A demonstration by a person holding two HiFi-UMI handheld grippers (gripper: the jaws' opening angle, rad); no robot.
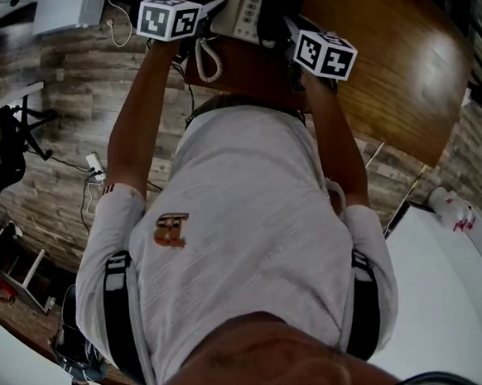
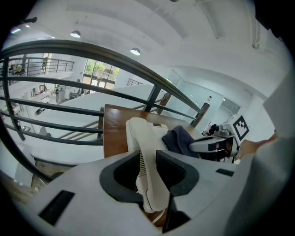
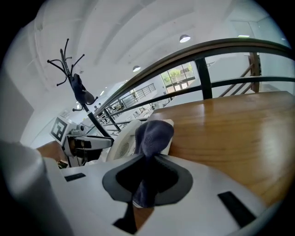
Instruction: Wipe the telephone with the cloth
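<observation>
Head view: at the top edge, the cream plastic telephone (image 1: 241, 9) sits on the brown wooden table (image 1: 400, 67) with the 2 grippers at it. Wiping looks under way, but I cannot tell how much is clean. Left gripper view: the left gripper (image 2: 148, 177) pinches the telephone's handset (image 2: 139, 138) at frame centre. Right gripper view: the right gripper (image 3: 146, 179) clamps the dark blue cloth (image 3: 154, 133), which seems to rest against the telephone's body just beyond the jaws.

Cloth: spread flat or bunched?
Bunched: the cloth is gathered into a wad pinched between the right tongs, its top against the telephone.
</observation>
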